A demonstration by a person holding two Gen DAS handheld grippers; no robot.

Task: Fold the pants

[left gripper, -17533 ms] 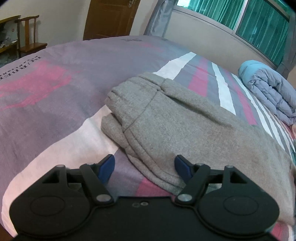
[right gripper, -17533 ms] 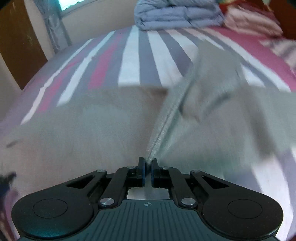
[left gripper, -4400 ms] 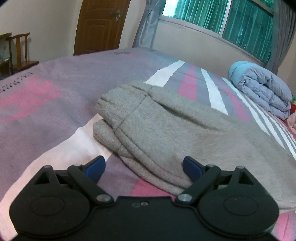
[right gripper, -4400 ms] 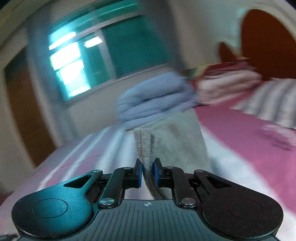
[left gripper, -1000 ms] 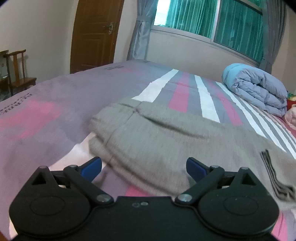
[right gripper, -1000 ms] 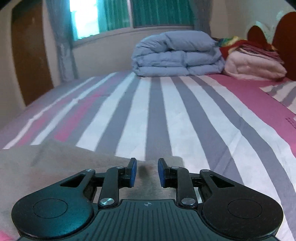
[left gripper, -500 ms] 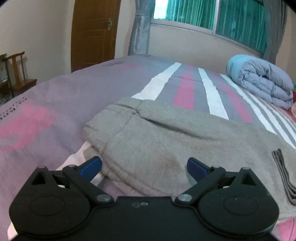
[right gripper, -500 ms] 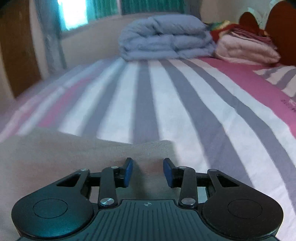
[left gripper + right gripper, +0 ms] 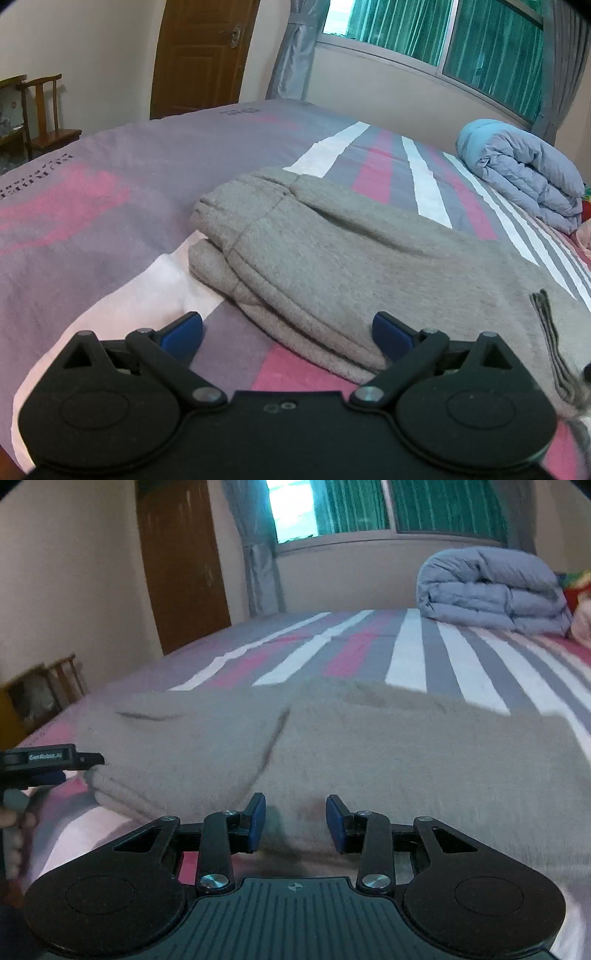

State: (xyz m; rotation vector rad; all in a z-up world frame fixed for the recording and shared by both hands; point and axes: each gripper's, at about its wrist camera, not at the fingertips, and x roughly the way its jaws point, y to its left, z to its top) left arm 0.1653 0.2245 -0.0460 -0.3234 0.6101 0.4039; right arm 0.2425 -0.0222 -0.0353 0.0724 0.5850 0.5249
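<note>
The grey sweatpants (image 9: 332, 266) lie folded over on the striped bed (image 9: 92, 206), waistband toward the left. The dark-striped cuff (image 9: 550, 332) rests on top at the right. My left gripper (image 9: 286, 330) is wide open and empty, low at the near edge of the pants by the waistband. In the right wrist view the pants (image 9: 369, 746) fill the middle. My right gripper (image 9: 295, 823) is open and empty, just above the near edge of the fabric. The left gripper (image 9: 55, 760) shows at the left edge there.
A rolled blue-grey duvet (image 9: 524, 173) lies at the far right of the bed, also seen in the right wrist view (image 9: 491, 590). A wooden door (image 9: 199, 55), a chair (image 9: 44, 110) and a curtained window (image 9: 443, 44) stand beyond the bed.
My right gripper let go of the pant cuff, opened wider and swung left to face the folded pants. My left gripper dropped slightly toward the waistband and stayed open.
</note>
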